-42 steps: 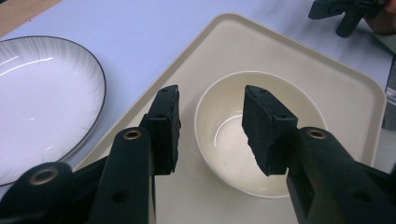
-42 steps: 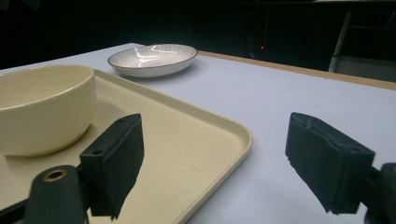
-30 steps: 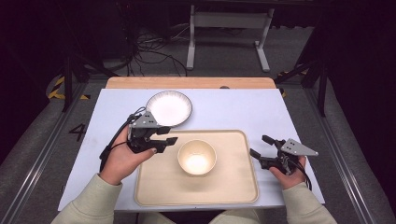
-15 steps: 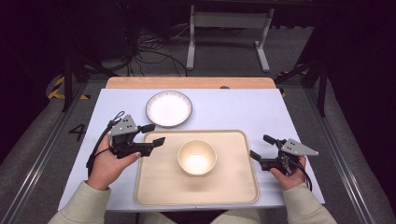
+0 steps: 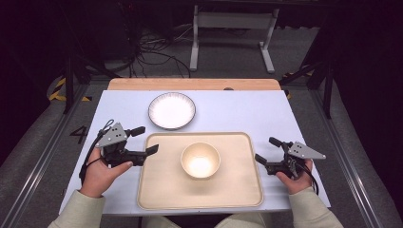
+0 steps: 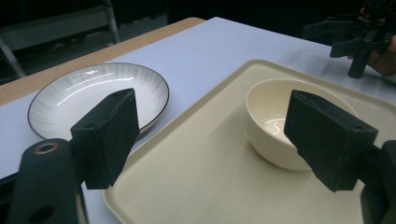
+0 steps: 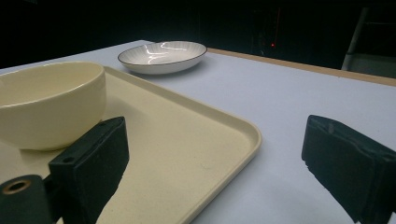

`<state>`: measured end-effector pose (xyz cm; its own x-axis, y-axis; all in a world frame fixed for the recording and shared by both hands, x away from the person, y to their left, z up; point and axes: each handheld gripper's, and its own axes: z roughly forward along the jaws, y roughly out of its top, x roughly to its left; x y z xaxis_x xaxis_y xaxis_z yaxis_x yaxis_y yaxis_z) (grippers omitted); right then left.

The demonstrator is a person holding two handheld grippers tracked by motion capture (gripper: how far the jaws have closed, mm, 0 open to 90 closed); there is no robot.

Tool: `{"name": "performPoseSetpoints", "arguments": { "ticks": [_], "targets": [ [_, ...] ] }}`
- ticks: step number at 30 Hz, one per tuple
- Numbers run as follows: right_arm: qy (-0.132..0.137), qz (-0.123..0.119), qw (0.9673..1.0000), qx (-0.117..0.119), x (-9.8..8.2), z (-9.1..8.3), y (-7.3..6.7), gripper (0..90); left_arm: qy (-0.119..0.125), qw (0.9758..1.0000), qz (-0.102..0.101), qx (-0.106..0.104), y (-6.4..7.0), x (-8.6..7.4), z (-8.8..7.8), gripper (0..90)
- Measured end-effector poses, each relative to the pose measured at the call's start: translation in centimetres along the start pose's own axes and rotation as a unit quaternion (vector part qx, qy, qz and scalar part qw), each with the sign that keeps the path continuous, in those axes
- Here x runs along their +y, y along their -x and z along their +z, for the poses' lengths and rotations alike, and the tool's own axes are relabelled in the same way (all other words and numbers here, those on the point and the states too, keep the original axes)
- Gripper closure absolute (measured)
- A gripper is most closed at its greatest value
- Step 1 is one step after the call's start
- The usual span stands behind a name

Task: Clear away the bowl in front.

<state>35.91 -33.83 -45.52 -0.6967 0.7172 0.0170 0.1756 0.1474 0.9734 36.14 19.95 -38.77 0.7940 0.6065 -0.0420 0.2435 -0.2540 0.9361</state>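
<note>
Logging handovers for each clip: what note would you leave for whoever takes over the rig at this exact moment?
Left gripper: open, holding nothing, at the tray's left edge.
Right gripper: open, holding nothing, just off the tray's right edge.
Bowl: upright on the cream tray, near its middle.
Plate: on the table beyond the tray, untouched by either gripper.
Done: bowl sits on the tray.
Left: probably the plate, if it belongs on the tray too.

Black claws [image 5: 142, 140] with grey three-cornered plates, trailing cables, pale beige sleeves [image 5: 78, 213].
</note>
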Motion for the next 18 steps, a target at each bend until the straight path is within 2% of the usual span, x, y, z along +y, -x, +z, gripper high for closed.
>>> {"name": "performPoseSetpoints", "arguments": {
  "ticks": [6, 9, 18],
  "targets": [
    [0.007, 0.001, 1.0, 0.0, 0.0, -0.1, 0.0, 7.3, 0.021, 0.9994, -0.022, 0.018, -0.9, -2.1, -0.4, 14.4],
    [0.009, 0.003, 1.0, 0.0, -0.1, -0.2, 0.0, 7.2, 0.029, 0.9988, -0.025, 0.03, -1.4, -3.1, -0.7, 14.6],
    [0.011, 0.002, 0.9999, 0.002, -0.1, -0.2, 0.0, 7.2, 0.044, 0.9977, -0.029, 0.042, -2.0, -5.0, -1.2, 15.3]
  ]
}}
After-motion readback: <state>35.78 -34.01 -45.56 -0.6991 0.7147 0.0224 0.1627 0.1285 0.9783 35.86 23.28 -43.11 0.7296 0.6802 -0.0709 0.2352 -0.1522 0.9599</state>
